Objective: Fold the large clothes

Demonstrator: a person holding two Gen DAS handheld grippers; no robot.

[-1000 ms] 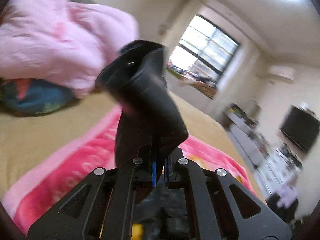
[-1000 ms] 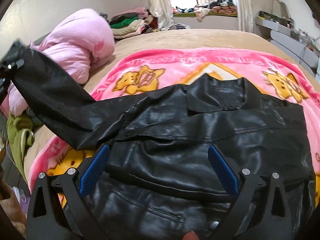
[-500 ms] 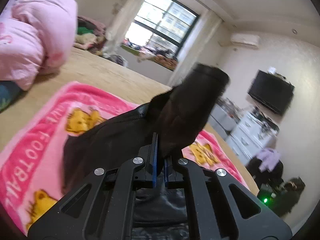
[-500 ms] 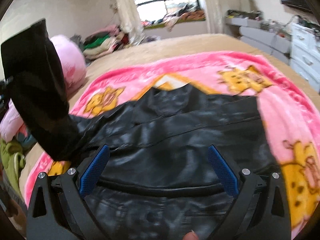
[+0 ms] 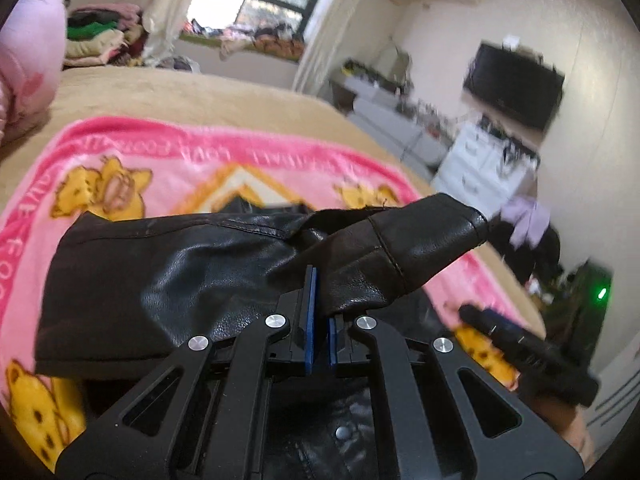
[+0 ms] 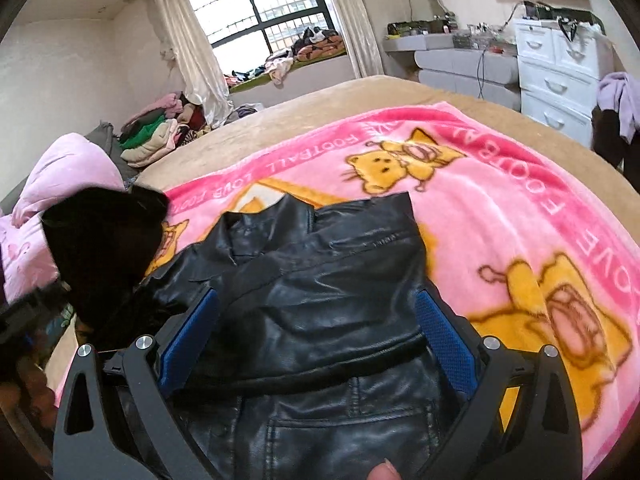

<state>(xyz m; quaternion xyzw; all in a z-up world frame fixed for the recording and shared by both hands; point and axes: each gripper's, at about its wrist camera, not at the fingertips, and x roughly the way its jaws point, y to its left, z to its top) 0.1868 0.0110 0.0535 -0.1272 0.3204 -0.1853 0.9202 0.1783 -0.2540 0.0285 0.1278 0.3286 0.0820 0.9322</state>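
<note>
The black leather jacket (image 6: 320, 300) lies spread on the pink cartoon blanket (image 6: 520, 208), which serves as the landmark; its collar points toward the blanket's far edge. The left gripper (image 5: 318, 312) tilts downward over the jacket, its blue pads closed together on the jacket's sleeve (image 5: 400, 248), which is lifted clear of the blanket with the cuff end projecting to the right. The right gripper (image 6: 316, 332) angles down above the jacket's lower body, its jaws spread wide with nothing pinched between them; the leather merely lies beneath.

In the right wrist view the raised sleeve is a dark, blurred mass at the blanket's left edge, hiding the left gripper. The jacket's hem is cut off behind the gripper frames. A fingertip (image 6: 382, 471) shows at the bottom edge.
</note>
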